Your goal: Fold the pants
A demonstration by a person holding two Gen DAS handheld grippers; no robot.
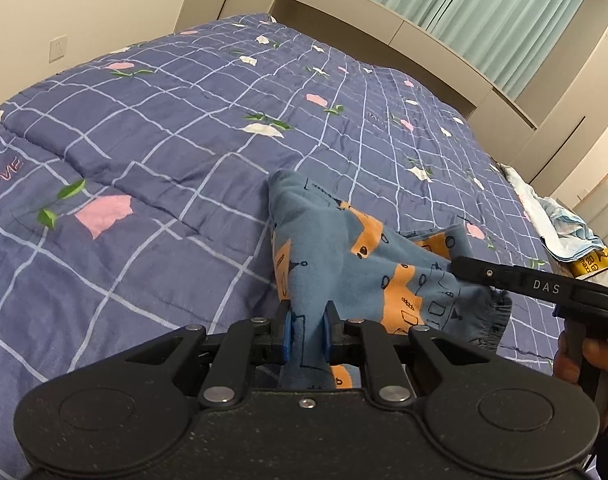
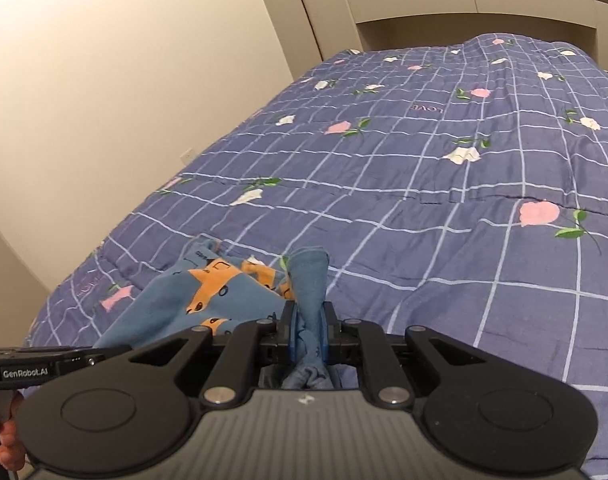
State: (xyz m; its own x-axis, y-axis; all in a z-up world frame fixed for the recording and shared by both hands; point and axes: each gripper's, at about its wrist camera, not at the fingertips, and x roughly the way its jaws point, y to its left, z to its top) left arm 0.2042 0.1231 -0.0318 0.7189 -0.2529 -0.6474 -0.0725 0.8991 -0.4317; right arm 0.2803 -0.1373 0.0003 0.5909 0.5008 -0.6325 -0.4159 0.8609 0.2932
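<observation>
Blue-and-orange pants [image 1: 344,248] are gripped by both tools over the quilt [image 1: 143,128]: left gripper [image 1: 307,330] and right gripper [image 2: 308,330] clamped on fabric.

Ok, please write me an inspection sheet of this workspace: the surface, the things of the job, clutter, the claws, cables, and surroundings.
Surface: bed with a blue checked quilt, flower print, some creases.
Job's things: blue and orange pants, bunched, lifted at two points, the far end resting on the quilt.
Clutter: pale crumpled cloth and a yellow package at the bed's right edge.
Claws: left claw shut on the pants; right claw shut on the pants.
Cables: nothing seen.
Surroundings: beige wall, wall socket, green curtains, beige headboard shelf.
</observation>
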